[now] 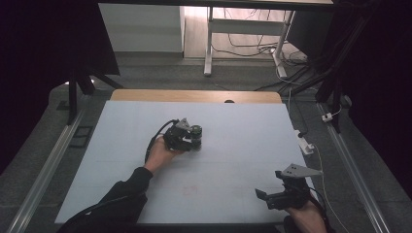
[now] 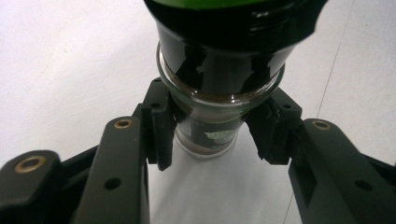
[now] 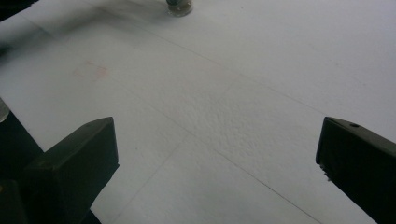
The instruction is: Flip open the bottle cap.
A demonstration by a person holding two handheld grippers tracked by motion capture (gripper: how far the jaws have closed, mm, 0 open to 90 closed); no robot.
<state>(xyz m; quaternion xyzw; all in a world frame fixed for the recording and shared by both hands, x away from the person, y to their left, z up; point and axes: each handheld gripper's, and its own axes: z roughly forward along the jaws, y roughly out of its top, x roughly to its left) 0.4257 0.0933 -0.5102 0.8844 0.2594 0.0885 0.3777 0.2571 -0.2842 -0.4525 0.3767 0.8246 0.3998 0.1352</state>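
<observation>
A white table (image 1: 233, 141) stands before a desk frame (image 1: 209, 43) and cables (image 1: 252, 48).

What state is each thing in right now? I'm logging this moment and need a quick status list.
Glass jar: upright on the table, black-and-green lid on, clamped between the left gripper's pads.
Left gripper: shut on the jar's glass body, below the lid.
Right gripper: jaws wide open, nothing between them, above bare table.
White table surface: flat, with a faint reddish smudge near the front.

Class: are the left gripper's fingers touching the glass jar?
Touching. The left gripper view shows both fingers pressed against the jar at its neck.
</observation>
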